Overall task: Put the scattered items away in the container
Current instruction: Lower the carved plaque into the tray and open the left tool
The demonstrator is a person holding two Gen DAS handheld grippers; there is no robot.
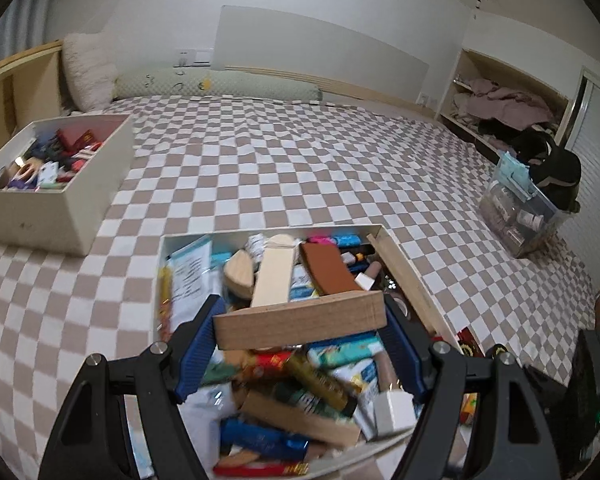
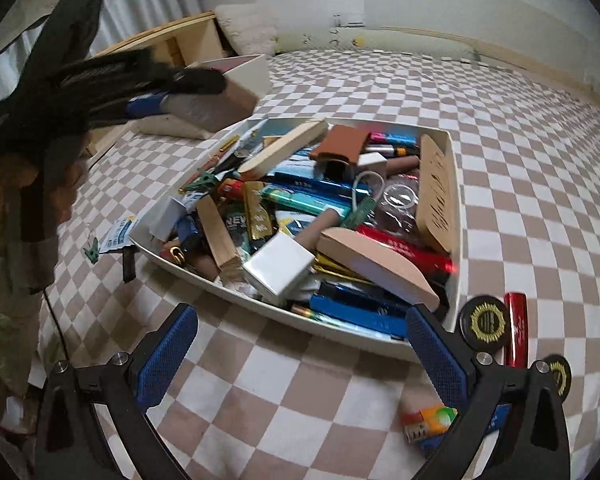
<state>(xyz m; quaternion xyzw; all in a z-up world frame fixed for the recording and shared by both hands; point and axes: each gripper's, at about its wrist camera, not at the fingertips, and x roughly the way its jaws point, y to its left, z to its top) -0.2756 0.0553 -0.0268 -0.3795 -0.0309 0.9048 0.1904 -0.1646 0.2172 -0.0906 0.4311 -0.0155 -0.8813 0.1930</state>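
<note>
A white container [image 1: 172, 240] [image 2: 454, 184] full of mixed small items sits on the checkered bed. My left gripper [image 1: 300, 320] is shut on a long wooden block [image 1: 300, 320] and holds it above the container's contents; it also shows at the upper left of the right wrist view [image 2: 212, 100]. My right gripper [image 2: 300, 344] is open and empty, low over the bedspread in front of the container. Loose items lie by its right finger: two black discs with gold emblems [image 2: 484, 326], a red tube [image 2: 516, 328], an orange and green pack [image 2: 428, 422]. A paper packet [image 2: 118, 234] and green clip [image 2: 91, 251] lie left of the container.
A second white box [image 1: 56, 184] of small items stands at the far left on the bed. A clear plastic bin [image 1: 520, 208] with a black bag sits at the right edge. Pillows [image 1: 216, 86] line the headboard. A black cable [image 2: 54, 316] trails on the left.
</note>
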